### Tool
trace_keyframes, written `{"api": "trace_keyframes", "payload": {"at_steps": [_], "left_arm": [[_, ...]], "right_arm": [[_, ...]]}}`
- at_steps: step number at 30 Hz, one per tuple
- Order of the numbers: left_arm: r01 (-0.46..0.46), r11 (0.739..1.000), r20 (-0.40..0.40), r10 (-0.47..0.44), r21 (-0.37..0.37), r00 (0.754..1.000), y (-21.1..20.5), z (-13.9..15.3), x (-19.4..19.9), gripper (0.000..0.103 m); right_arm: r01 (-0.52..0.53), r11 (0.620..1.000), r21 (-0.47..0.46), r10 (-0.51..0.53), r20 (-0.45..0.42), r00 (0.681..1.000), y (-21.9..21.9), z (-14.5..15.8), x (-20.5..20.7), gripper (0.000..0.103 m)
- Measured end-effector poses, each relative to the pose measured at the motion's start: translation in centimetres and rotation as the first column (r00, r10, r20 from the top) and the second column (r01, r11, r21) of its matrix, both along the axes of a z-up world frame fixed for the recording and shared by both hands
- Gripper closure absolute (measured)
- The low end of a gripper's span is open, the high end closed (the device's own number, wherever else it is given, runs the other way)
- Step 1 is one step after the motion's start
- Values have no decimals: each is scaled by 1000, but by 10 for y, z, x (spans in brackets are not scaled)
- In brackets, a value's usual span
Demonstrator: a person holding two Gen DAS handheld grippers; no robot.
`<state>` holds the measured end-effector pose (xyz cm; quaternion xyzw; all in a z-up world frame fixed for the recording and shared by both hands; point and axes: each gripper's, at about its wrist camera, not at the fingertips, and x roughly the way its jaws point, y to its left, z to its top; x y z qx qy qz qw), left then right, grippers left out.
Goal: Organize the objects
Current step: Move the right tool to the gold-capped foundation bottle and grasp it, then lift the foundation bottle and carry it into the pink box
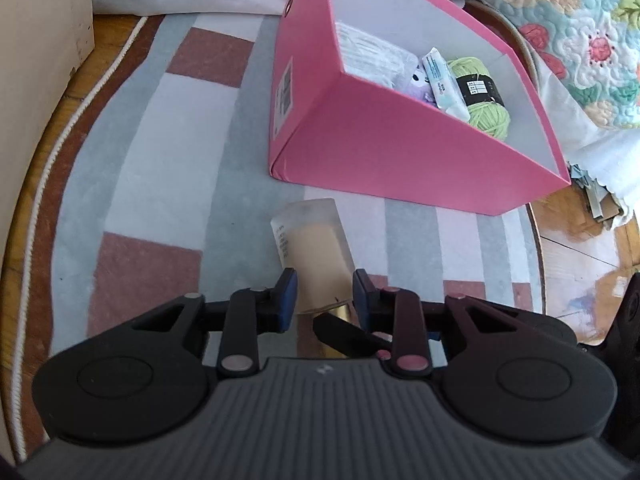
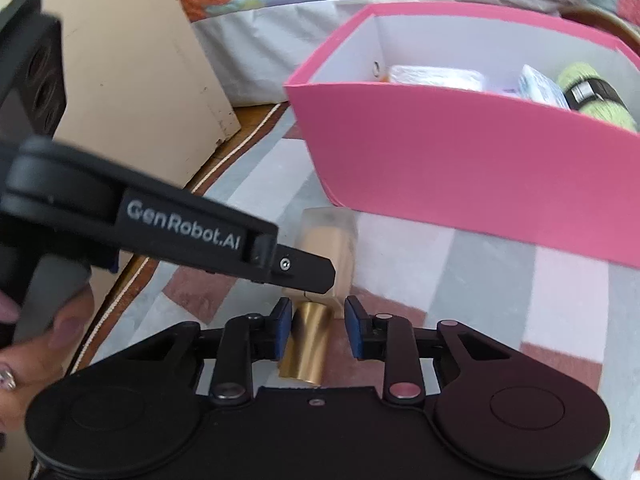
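The left claw (image 1: 325,294) was closed on the frosted body of a makeup bottle (image 1: 316,256), its blue pads pressed against the 2 sides near the neck. The right claw (image 2: 316,326) was closed around the bottle's gold cap (image 2: 306,346), with the left pad on the cap; whether the right pad touched it could not be told from this view. The bottle lay on its side on a striped rug (image 1: 152,152), its long axis running straight away from both claws: cap end toward them, base end pointing at the pink box (image 1: 400,152), which stood near but apart from it, farther along that same line. Both claws came at the bottle from the cap end, and the left one crossed in from the left side of the right wrist view, a hand (image 2: 48,340) on its handle. The next move probably hinged on that axis, either a pull along it to part cap from body, or a lift forward into the box. A ball of green yarn (image 1: 480,92) and some small packets (image 1: 440,76) already sat inside the box.
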<state>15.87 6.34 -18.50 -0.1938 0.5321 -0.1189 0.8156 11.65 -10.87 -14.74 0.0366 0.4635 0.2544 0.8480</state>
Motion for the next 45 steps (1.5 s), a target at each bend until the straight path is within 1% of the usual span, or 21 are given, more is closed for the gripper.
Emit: {"api": "trace_keyframes", "payload": {"at_steps": [2,5,7,8,10,13,16,19,21,29,34,38,41,45], "left_arm": [[-22,1000,3,22,3,1000,-3,-2,0,67],[-54,999,8,54,7,999,-2,-6,0,65],[-94,995,-3,94,-11,996,-1,-10,1,64],[-94,996,-2,94,-9,996,-1,-12,1,64],[-95,995,9,95,5,995,-3,-13,1,64],[-95,995,10,95,7,995,-3,-14,1,63],[-98,995,-1,98,-3,995,1,-14,3,64],[-90,996,1,90,2,996,-1,-14,1,64],[-80,997,7,80,14,997,-5,-13,-1,64],[-33,999,-24,33,14,999,-18,-6,-19,64],[-7,1000,-16,7,4,1000,-24,11,-38,64],[25,1000,-1,-25,-7,1000,-30,35,-52,63],[50,999,28,-50,1,998,-32,65,-65,62],[100,995,102,-101,14,990,-39,109,-82,62]], "right_arm": [[2,1000,14,-2,-3,1000,-2,-1,2,69],[11,998,56,-10,-16,1000,-7,-11,4,66],[10,999,40,-10,-21,1000,-3,-14,6,64],[5,1000,20,-5,-18,1000,2,-16,7,62],[-11,1000,-22,12,14,1000,13,-15,4,60],[-24,997,-71,28,55,998,23,-14,5,56],[-21,999,-35,24,77,997,19,-16,3,53],[-4,1000,-11,5,88,996,14,-16,-3,55],[1,1000,-20,1,89,996,14,-14,-7,56],[32,999,-26,-31,40,999,2,2,-28,56],[18,999,-41,-17,45,999,-4,25,-46,56],[12,999,-49,-9,64,998,-9,52,-62,56],[7,1000,-13,-5,102,995,-17,81,-76,56],[22,1000,8,-23,165,986,-27,120,-95,56]]}}
